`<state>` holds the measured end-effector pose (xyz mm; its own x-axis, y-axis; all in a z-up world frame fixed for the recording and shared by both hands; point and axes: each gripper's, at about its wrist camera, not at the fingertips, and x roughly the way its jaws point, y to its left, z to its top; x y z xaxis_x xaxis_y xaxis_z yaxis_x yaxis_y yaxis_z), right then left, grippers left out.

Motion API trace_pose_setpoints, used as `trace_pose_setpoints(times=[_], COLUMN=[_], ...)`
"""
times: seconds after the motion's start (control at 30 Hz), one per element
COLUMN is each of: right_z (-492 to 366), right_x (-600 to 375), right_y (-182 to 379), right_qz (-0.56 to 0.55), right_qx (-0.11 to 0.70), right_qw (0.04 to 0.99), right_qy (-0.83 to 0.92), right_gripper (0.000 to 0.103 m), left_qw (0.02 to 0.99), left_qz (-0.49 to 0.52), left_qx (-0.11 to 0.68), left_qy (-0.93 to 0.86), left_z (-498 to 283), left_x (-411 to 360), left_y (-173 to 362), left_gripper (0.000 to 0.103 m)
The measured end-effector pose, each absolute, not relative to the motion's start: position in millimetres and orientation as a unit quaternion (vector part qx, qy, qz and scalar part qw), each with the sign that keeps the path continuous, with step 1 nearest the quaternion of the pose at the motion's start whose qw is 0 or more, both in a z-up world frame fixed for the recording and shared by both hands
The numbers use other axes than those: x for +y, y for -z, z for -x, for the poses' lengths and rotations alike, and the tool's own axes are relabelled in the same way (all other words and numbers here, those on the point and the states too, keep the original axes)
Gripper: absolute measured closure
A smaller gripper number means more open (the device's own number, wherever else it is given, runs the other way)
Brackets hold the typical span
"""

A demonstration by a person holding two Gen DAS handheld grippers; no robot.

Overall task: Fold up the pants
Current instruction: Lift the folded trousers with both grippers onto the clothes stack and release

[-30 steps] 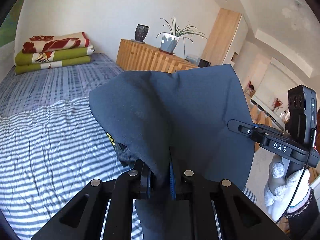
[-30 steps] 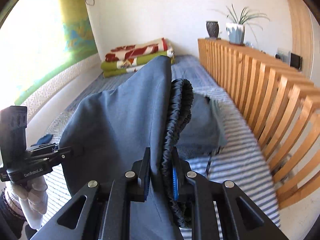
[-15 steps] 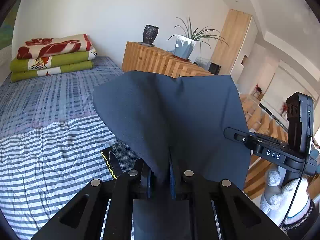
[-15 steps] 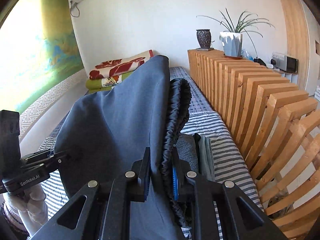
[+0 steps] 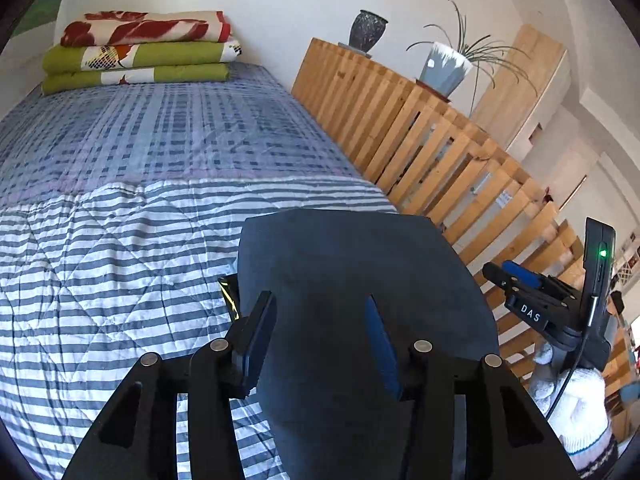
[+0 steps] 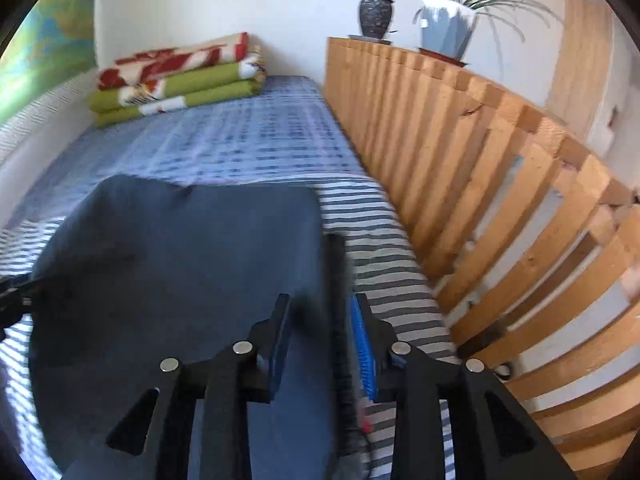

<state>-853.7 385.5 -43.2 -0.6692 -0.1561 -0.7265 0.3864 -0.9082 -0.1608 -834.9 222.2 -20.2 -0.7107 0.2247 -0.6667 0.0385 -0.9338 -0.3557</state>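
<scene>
Pants (image 5: 360, 300) lie flat on striped bed cover (image 5: 100, 280), near wooden slat rail (image 5: 440, 152); left gripper (image 5: 320, 340) fingers spread, empty, above cloth; right gripper (image 6: 320, 344) likewise parted over hem edge; fold apparently laid, likely release.

pants (image 5: 352, 280) on bed (image 5: 120, 240) | blankets (image 5: 140, 52) behind | slatted rail (image 5: 440, 140) right

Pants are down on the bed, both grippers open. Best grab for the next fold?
Take the pants by the thick gathered waistband edge, lying on their right side toward the slatted rail. Come from the near end, low along the bed, fingers astride that edge: it is a raised ridge, while the rest lies flat.
</scene>
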Motion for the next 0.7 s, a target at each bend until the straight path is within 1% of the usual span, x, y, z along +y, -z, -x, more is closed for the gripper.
trace_pose_setpoints(times=[0.03,0.1,0.17,0.2,0.27,0.37,0.5,0.57,0.7], right_z=[854.3,847.5,836.0,825.9,793.7,751.8,714.3,707.7,704.2], right_x=[393.5,411.2,422.8,425.9,427.4,425.2,413.2,407.8,415.5], right_y=[39.7,28.5,20.5,16.3,11.0,20.7,40.3,53.8,82.4], right_qz=[-0.373,-0.362,-0.345,-0.341,-0.337,-0.35,-0.375,-0.393,-0.455], right_qx=[0.14,0.108,0.103,0.099,0.084,0.088,0.112,0.125,0.133], right_qw=[0.145,0.141,0.135,0.142,0.187,0.242,0.263,0.256,0.215], right_qy=[0.906,0.915,0.923,0.924,0.919,0.901,0.882,0.874,0.854], right_gripper=[0.068,0.068,0.068,0.068,0.068,0.068,0.068,0.068,0.067], left_qw=[0.047,0.05,0.07,0.079,0.094,0.119,0.121,0.119,0.13], left_qz=[0.37,0.361,0.361,0.362,0.364,0.377,0.39,0.4,0.431], left_qx=[-0.169,-0.17,-0.176,-0.175,-0.163,-0.155,-0.111,-0.086,-0.067], left_qy=[-0.912,-0.915,-0.913,-0.912,-0.912,-0.905,-0.906,-0.905,-0.89], left_z=[829.7,817.5,799.7,791.8,765.9,729.1,690.1,677.2,642.9], left_x=[219.2,214.4,214.1,217.2,229.1,247.3,281.2,294.9,306.6], left_y=[19.1,17.7,18.8,21.3,21.9,34.1,49.5,57.5,69.6], left_gripper=[0.051,0.051,0.051,0.051,0.051,0.052,0.052,0.052,0.051])
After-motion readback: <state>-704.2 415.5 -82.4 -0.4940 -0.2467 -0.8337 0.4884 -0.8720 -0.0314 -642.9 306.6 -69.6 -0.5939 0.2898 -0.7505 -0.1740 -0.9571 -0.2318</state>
